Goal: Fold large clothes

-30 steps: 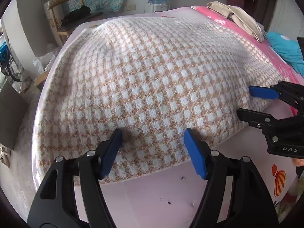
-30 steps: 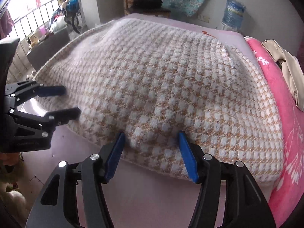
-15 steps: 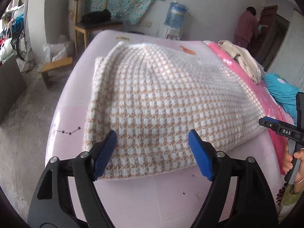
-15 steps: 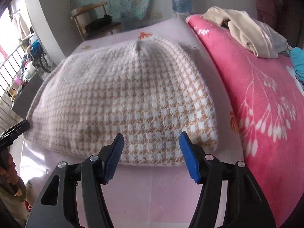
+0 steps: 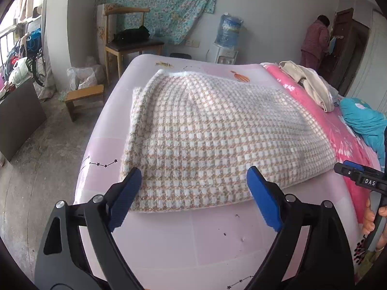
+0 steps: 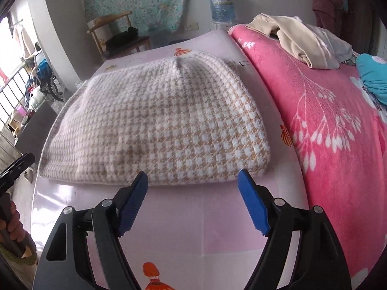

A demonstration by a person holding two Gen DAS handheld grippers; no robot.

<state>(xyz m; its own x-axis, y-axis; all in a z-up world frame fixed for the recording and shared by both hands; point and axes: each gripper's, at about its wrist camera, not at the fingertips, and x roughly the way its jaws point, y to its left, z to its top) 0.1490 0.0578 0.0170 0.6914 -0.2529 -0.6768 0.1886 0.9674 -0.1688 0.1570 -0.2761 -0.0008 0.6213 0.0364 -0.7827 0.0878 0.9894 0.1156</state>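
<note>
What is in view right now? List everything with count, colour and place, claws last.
checked knit garment: one, beige and white, folded flat on the lilac sheet
lilac sheet: one, pale pink-lilac with small prints, covering the near bed
pink blanket: one, pink with white branches, right of the garment
cream clothes: one pile, on the pink blanket's far end
teal fabric: one, at the right edge
wooden chair: one, by the far wall
water bottle: one, blue, on a dispenser
person: one, maroon clothes, at the far door
left claw: blue pads, jaws opening, nothing between
right claw: blue pads, jaws opening, nothing between
</note>
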